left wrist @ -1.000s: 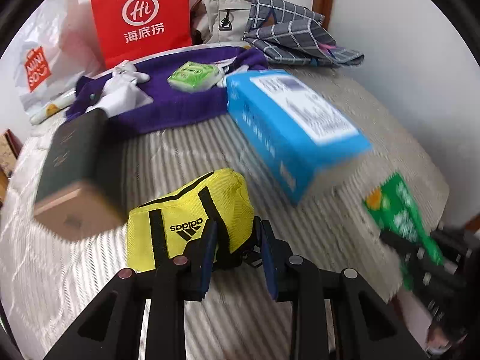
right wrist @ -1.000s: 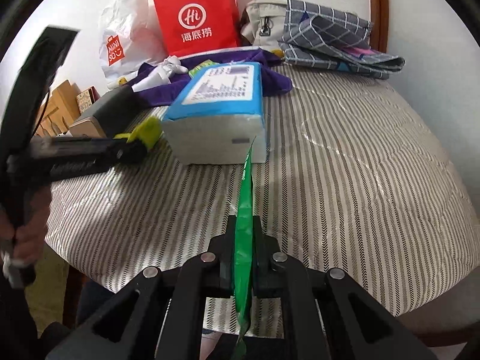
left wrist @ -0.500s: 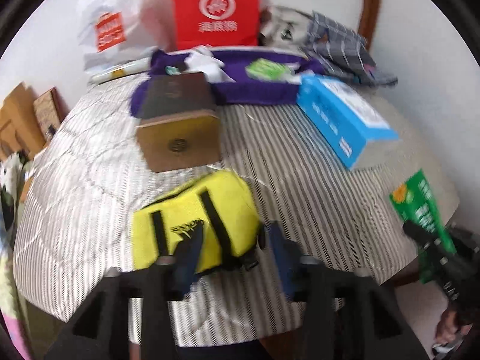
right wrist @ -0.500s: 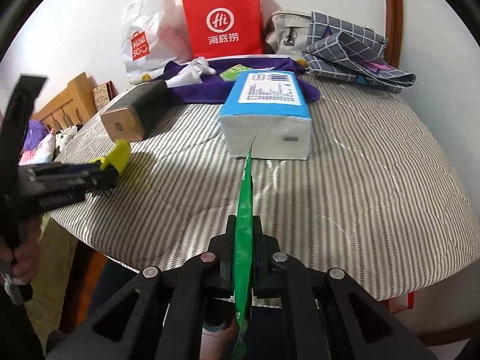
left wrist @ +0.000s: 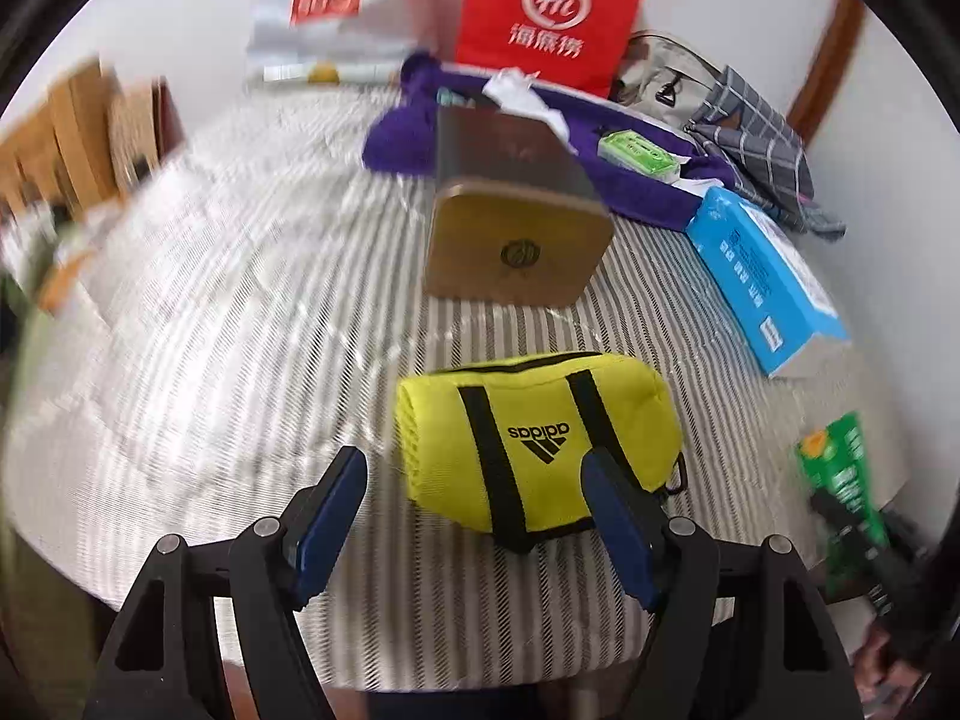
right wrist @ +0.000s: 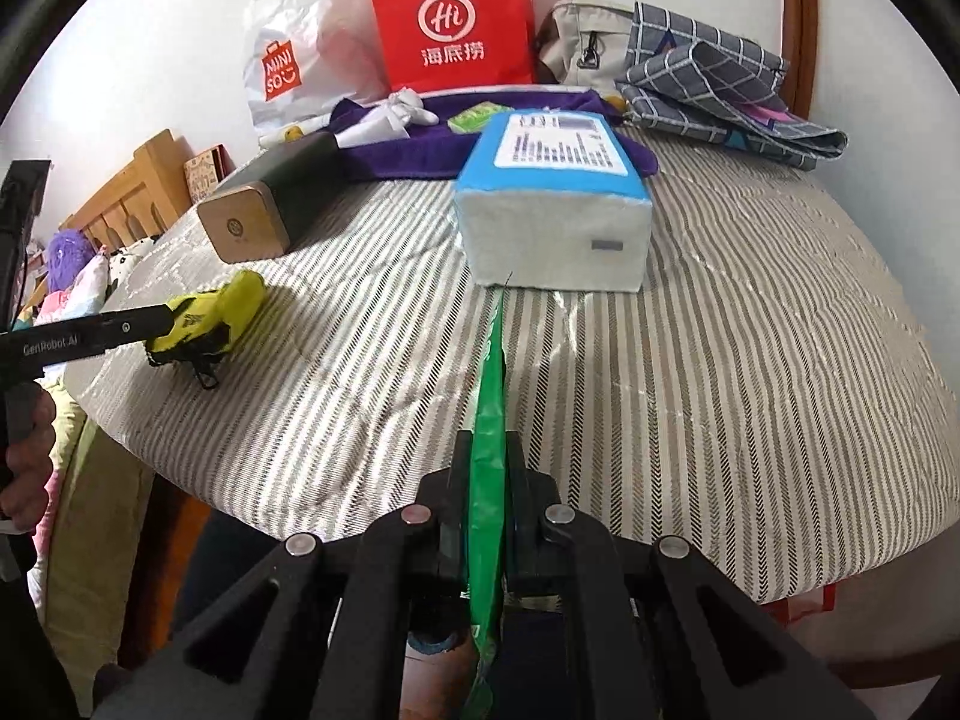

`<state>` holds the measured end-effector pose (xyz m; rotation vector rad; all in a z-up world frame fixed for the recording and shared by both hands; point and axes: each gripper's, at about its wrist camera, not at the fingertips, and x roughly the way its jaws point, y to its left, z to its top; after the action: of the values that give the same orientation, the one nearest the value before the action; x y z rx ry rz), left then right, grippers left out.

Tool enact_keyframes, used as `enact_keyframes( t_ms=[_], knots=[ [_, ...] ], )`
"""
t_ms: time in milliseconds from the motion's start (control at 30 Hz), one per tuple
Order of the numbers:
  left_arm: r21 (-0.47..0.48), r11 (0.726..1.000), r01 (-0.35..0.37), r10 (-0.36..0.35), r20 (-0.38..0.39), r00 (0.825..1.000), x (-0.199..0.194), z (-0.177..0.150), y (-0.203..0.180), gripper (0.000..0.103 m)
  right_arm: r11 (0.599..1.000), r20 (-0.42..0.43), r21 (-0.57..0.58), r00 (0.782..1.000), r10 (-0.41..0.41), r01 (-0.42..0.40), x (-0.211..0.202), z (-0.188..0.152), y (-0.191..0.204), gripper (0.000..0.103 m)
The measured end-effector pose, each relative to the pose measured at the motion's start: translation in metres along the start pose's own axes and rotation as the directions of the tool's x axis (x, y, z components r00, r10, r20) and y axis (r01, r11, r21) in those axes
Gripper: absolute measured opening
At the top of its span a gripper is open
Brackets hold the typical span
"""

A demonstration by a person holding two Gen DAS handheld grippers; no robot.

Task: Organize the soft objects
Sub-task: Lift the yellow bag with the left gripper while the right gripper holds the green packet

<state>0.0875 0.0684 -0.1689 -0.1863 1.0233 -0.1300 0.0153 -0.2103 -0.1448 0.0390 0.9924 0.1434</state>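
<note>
Surface: a bed (right wrist: 750,360) under a grey-and-white striped quilted cover, standing against a white wall. A wooden bedpost is rising at the far right corner, and a wooden headboard (right wrist: 129,198) is showing at the left of the right wrist view, with plush toys below it.

Count along the wall: one white Miniso plastic bag (right wrist: 288,60), one red paper bag (right wrist: 453,18), one beige backpack (right wrist: 585,39), one grey checked cloth (right wrist: 714,84). One purple cloth (right wrist: 420,147) is lying in front of them, carrying one white bundle (right wrist: 393,114) and one small green pack (right wrist: 474,117). Nearer: one dark box with a tan end (left wrist: 516,228), one blue tissue pack (right wrist: 555,198), one yellow pouch (left wrist: 534,438), one green packet (right wrist: 489,438).

Left gripper (left wrist: 474,516): jaws opening, already wide. The yellow pouch is lying on the cover near the bed's front edge, between the blue pads but touching neither as far as the left wrist view shows. Right gripper (right wrist: 486,480): fingers pinching the green packet edge-on, the packet standing upright over the bed's near edge.

Against a second ago: the left jaws were narrow around the pouch's end and are now spread, with the pouch released. The left view has swung across the bed, so the dark box is now sitting centre and the tissue pack far right. The right gripper's hold is unchanged; its view has shifted only slightly.
</note>
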Motion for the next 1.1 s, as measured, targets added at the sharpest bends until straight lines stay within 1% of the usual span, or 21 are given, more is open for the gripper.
enact_keyframes(
  t_ms=[33,67,100,133,167,200,267,300,400,600,633,700,900,1000,1100],
  knots=[
    [-0.033,0.999,0.014,-0.014,-0.013,1.000,0.007,0.000,0.004,0.071,1.000,-0.004,0.001,1.000,0.001,-0.001,0.002,0.000,-0.001,0.008],
    [-0.033,0.999,0.009,-0.009,0.022,1.000,0.006,0.000,0.004,0.070,1.000,-0.004,0.000,1.000,0.002,-0.002,0.003,0.000,-0.002,0.008],
    [-0.031,1.000,-0.004,0.005,0.027,1.000,0.007,0.000,0.002,0.066,1.000,-0.004,-0.002,1.000,0.002,-0.002,0.003,0.001,-0.002,0.008],
    [-0.026,1.000,-0.016,0.017,0.033,0.999,0.008,0.000,0.000,0.059,1.000,-0.005,-0.003,1.000,0.001,-0.001,0.003,0.001,-0.002,0.008],
    [-0.018,1.000,-0.021,0.021,0.046,0.999,0.008,0.001,-0.002,0.046,1.000,-0.006,-0.006,1.000,-0.001,0.001,0.004,0.002,-0.002,0.008],
    [-0.013,1.000,-0.022,0.023,0.048,0.999,0.009,0.001,-0.004,0.044,1.000,-0.007,-0.009,1.000,-0.002,0.002,0.005,0.002,-0.003,0.008],
    [0.000,1.000,-0.032,0.032,0.049,0.998,0.011,0.002,-0.005,0.032,1.000,-0.011,-0.013,1.000,-0.004,0.004,0.008,0.004,-0.004,0.008],
    [0.004,0.999,-0.037,0.036,0.048,0.998,0.011,0.003,-0.006,0.029,1.000,-0.012,-0.011,1.000,-0.004,0.004,0.009,0.005,-0.005,0.008],
    [-0.024,1.000,-0.005,0.006,0.041,0.999,0.012,0.006,-0.002,0.026,1.000,-0.020,-0.012,1.000,-0.011,0.011,0.010,0.008,-0.006,0.008],
    [-0.044,0.999,0.027,-0.025,0.053,0.998,0.006,0.009,0.001,0.023,0.999,-0.034,-0.036,0.999,-0.029,0.027,0.013,0.015,-0.007,0.008],
    [-0.045,0.998,0.033,-0.030,0.057,0.998,0.004,0.009,0.001,0.019,0.999,-0.036,-0.038,0.999,-0.029,0.027,0.013,0.015,-0.007,0.007],
    [-0.042,0.998,0.040,-0.038,0.054,0.998,0.002,0.013,0.000,0.018,0.998,-0.039,-0.051,0.999,-0.027,0.025,0.012,0.017,-0.006,0.007],
    [-0.028,0.997,0.068,-0.066,0.075,0.995,-0.009,0.020,-0.005,0.015,0.999,-0.017,-0.035,1.000,-0.017,0.016,0.001,0.031,-0.009,0.007],
    [-0.018,0.996,0.093,-0.091,0.073,0.993,-0.015,0.024,-0.006,0.014,1.000,0.009,-0.031,1.000,-0.005,0.006,-0.007,0.040,-0.009,0.007],
    [-0.014,0.995,0.102,-0.100,0.082,0.992,-0.021,0.028,-0.007,0.014,0.999,0.023,-0.034,1.000,0.002,-0.002,-0.011,0.049,-0.006,0.007]
  ],
)
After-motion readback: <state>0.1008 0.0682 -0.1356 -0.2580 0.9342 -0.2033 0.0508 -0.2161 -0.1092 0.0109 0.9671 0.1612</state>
